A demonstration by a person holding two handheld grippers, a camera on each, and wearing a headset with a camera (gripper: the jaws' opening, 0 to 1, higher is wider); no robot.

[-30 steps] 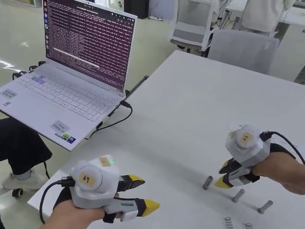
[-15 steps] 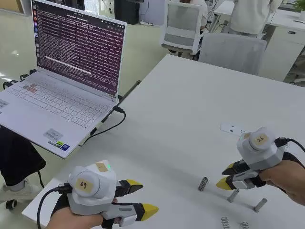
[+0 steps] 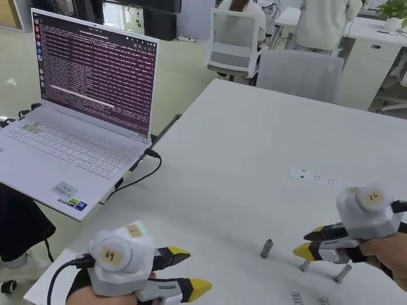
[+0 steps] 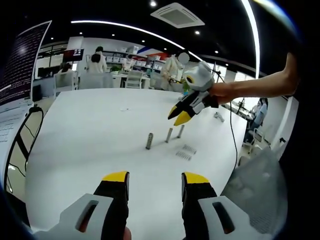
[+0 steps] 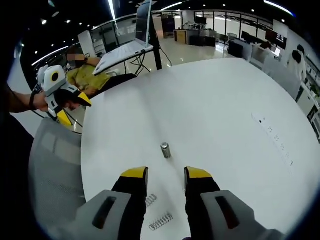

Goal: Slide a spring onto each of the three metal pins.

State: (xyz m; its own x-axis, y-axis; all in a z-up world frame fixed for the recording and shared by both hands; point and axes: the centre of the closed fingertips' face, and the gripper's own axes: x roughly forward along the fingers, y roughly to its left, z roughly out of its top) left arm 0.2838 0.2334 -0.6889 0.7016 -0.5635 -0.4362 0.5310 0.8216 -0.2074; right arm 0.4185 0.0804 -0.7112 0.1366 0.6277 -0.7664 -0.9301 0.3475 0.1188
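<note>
Head view: spring-wrapped pin [image 3: 266,248] upright (grey coil); left tongs [image 3: 191,272], right tongs [image 3: 307,241] apart.

Hand-held left claw [image 3: 189,271] hovers low in the head view, jaws parted with nothing between them; right claw [image 3: 307,241] opposite, jaws likewise parted, tips pointing leftward.

In the head view, an open silver laptop [image 3: 82,121] sits upper left, left of the white flat table [image 3: 254,146]. Lower right on the table, a spring-covered metal pin [image 3: 266,248] stands left of two bare metal pins [image 3: 305,265]. Two loose coiled wire springs [image 3: 296,297] lie below them, and a white plastic power strip [image 3: 316,178] above.
</note>
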